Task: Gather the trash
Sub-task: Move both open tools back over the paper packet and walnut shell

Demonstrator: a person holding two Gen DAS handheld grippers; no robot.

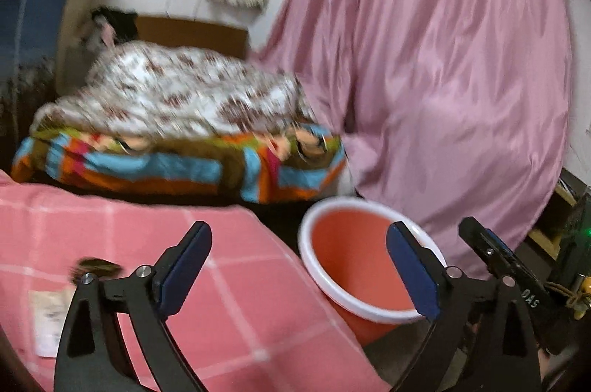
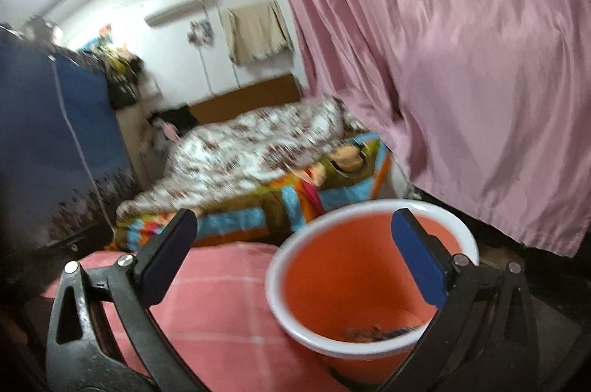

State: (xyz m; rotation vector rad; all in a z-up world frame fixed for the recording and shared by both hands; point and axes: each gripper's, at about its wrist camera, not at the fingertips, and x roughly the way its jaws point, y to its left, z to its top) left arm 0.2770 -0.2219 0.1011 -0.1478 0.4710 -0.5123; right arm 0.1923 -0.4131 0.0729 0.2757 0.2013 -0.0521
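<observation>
Starting at nine o'clock in our left wrist view, we see a pink checked cover (image 1: 184,262) filling the lower left. On it, at about eight o'clock, lie a pale paper-like scrap (image 1: 48,321) and a small dark blurred item (image 1: 98,268) just above it; we cannot tell what either is, but we judge them likely trash that is left to gather. Our left gripper (image 1: 299,266) stands wide open with nothing between its blue pads. Past its right finger, toward five o'clock, sits the orange bin (image 1: 354,266) with a white rim, just beside the edge of the pink cover. At four o'clock, part of our right gripper (image 1: 495,255) shows beyond the bin.

In the right wrist view, going from nine o'clock, the same pink cover lies under the left finger. The right gripper (image 2: 295,255) is also spread wide and holds nothing. The bin's mouth fills five o'clock, and at its bottom we make out some dark, blurred bits (image 2: 373,333), which we read as trash already dropped in. A pink curtain (image 2: 461,59) hangs from one to three o'clock, and a heap of patterned bedding (image 2: 258,152) lies at the centre.

So we judge the task partly done: something is in the bin, both claws are empty, and the scraps on the cover await collection.
</observation>
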